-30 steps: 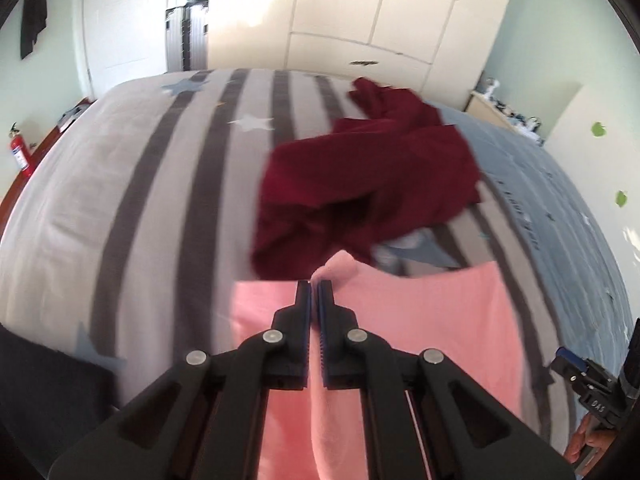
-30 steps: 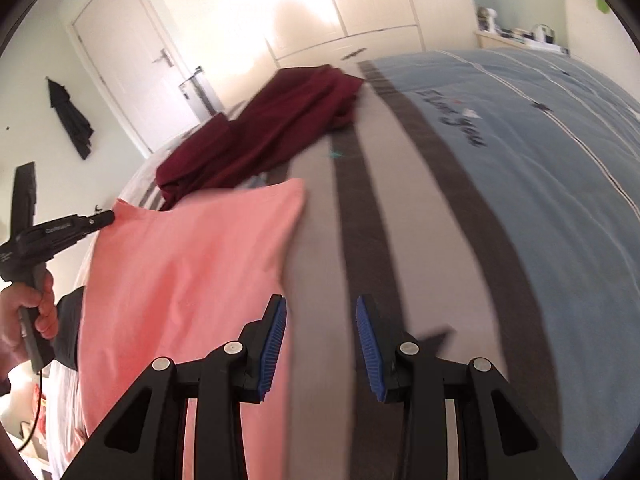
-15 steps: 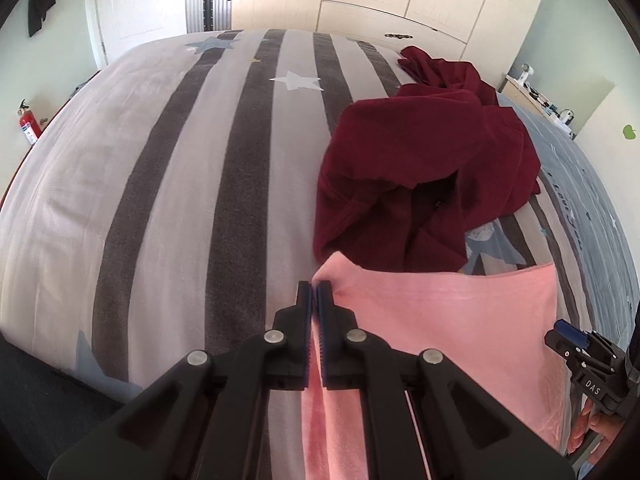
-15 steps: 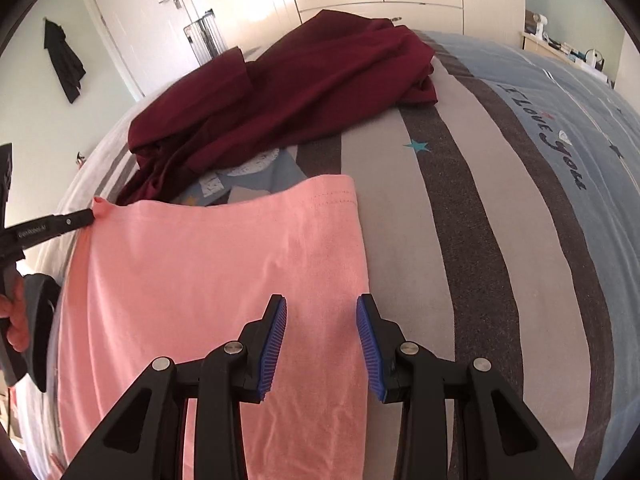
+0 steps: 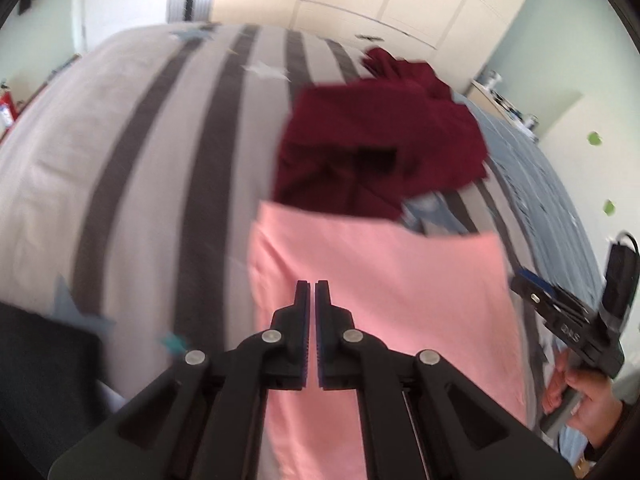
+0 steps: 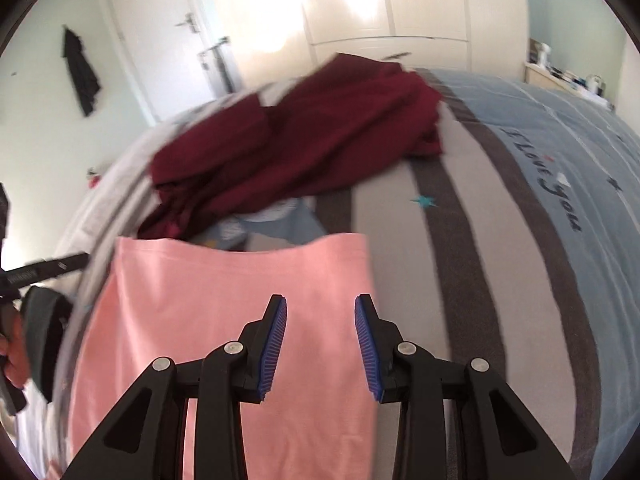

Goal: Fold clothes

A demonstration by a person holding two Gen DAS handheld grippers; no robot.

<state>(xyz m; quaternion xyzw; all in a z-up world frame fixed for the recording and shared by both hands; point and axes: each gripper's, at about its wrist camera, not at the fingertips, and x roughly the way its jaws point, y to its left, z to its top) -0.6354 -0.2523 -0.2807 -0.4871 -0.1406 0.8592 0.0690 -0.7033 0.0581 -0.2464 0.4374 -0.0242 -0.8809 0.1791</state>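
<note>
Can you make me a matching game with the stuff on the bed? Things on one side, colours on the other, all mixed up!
Things:
1. flat garment
2. crumpled garment
3. gripper pads
4. bedspread stripe

Colours:
A. dark grey
B. pink
C. blue
D. dark red

Pairs: 1-B, 2-D, 3-C, 4-A

**Two wrist cameras, one bed**

Left wrist view rides behind the left gripper [image 5: 312,286], angled down across the grey-striped bed cover [image 5: 132,168] toward white wardrobe doors [image 5: 420,4]. Right wrist view, behind the right gripper [image 6: 320,304], faces likewise. Both sit close over the flat pink cloth [image 5: 380,280] and share the crumpled maroon garment [image 6: 304,136].
</note>
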